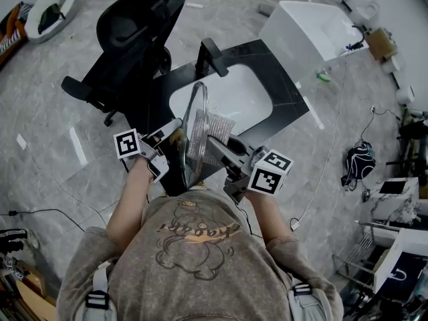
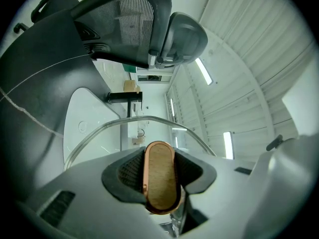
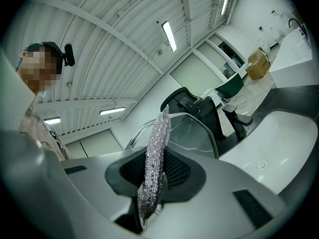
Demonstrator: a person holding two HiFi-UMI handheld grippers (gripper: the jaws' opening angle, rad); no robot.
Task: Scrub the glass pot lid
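I hold the glass pot lid [image 1: 194, 129] upright on edge over the white sink basin [image 1: 249, 93]. My left gripper [image 1: 172, 146] is shut on the lid's wooden knob [image 2: 160, 176], and the lid's metal rim [image 2: 99, 132] arcs beyond the jaws. The right gripper [image 1: 231, 154] is shut on a silvery mesh scrub cloth [image 1: 215, 134]. In the right gripper view that cloth [image 3: 156, 148] stands up between the jaws, with the lid's glass [image 3: 199, 133] right behind it. From the head view the cloth lies against the lid's right face.
A black faucet [image 1: 210, 57] stands at the far edge of the dark counter [image 1: 287, 95]. A black office chair [image 1: 130, 39] sits behind left, a white box-like unit [image 1: 314, 32] behind right. Cables and a dark bag [image 1: 361, 160] lie on the floor at the right.
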